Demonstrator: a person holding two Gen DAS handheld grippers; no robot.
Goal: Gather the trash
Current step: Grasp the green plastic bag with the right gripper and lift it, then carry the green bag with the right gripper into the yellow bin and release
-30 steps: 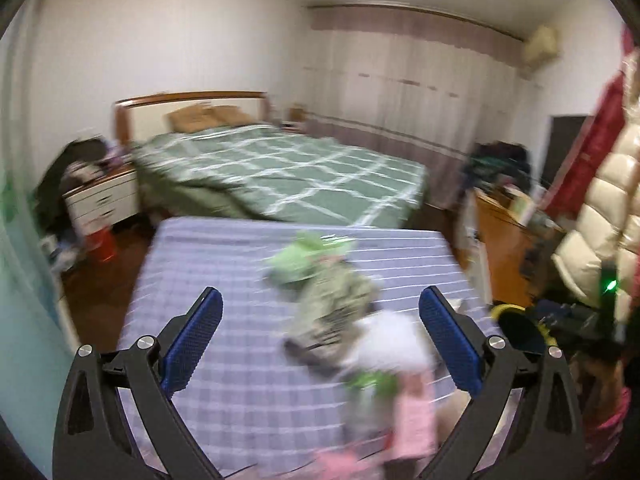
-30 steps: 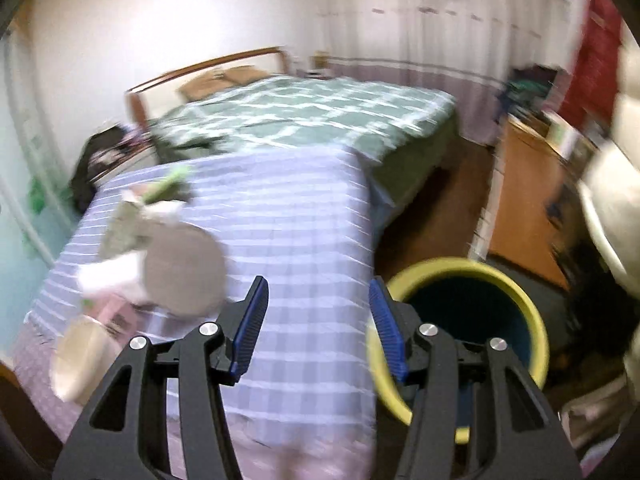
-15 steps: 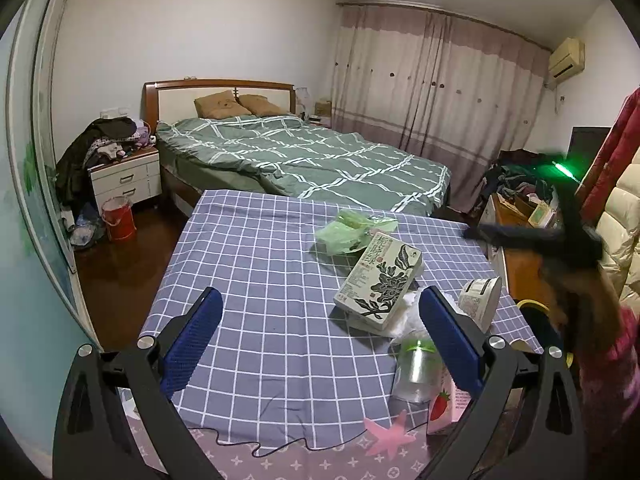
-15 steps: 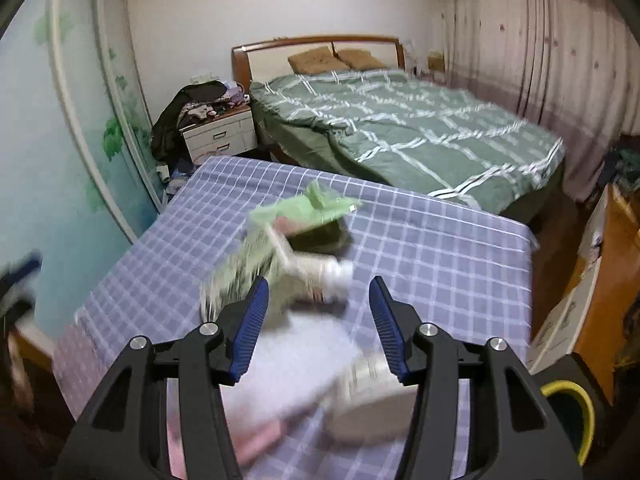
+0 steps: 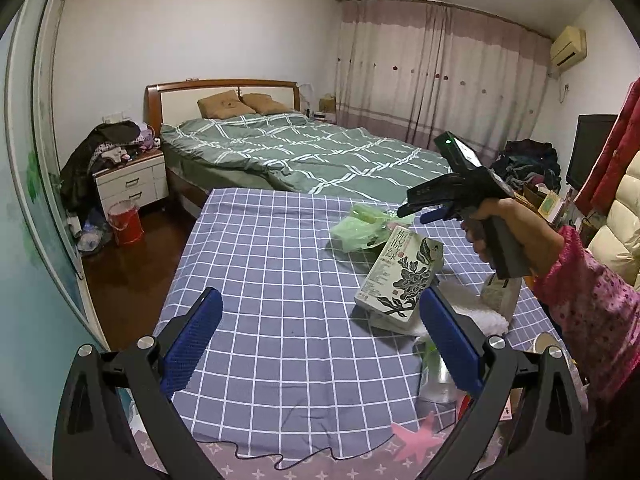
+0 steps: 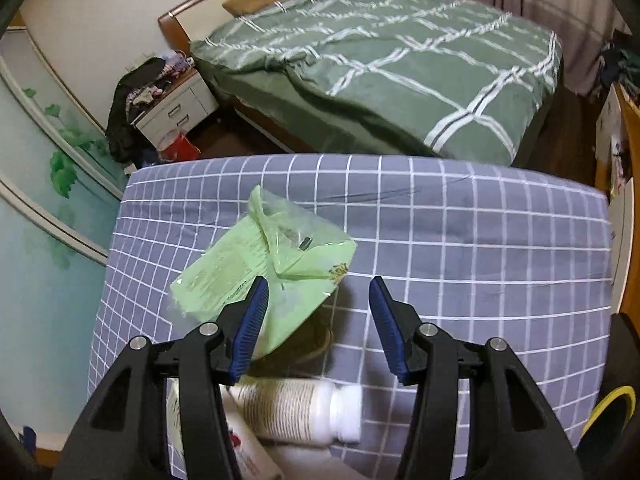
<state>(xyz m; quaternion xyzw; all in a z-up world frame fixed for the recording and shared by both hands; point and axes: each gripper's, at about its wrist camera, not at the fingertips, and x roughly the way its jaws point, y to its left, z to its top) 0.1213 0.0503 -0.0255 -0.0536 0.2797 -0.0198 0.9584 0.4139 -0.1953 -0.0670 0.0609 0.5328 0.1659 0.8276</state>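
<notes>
Trash lies on a table with a purple checked cloth [image 5: 280, 280]. A crumpled green plastic bag [image 6: 264, 264] lies just ahead of my open, empty right gripper [image 6: 318, 316]; it also shows in the left wrist view [image 5: 360, 230]. A white box with black flower print [image 5: 400, 280], a clear plastic cup [image 5: 434, 372] and a white bottle [image 6: 296, 410] lie near it. My left gripper [image 5: 316, 344] is open and empty above the table's near edge. The right gripper [image 5: 416, 210] hovers over the green bag in the left wrist view.
A yellow-rimmed bin [image 6: 612, 400] stands off the table's right side. A bed with a green quilt [image 5: 304, 156] is beyond the table. A white nightstand [image 5: 132, 184] and a red bucket [image 5: 126, 222] stand at the left. A thin black cable [image 5: 280, 460] lies on the near cloth edge.
My right gripper swung from the yellow bin back over the table and now hovers above the green bag. The left wrist view has steadied and barely moved.
</notes>
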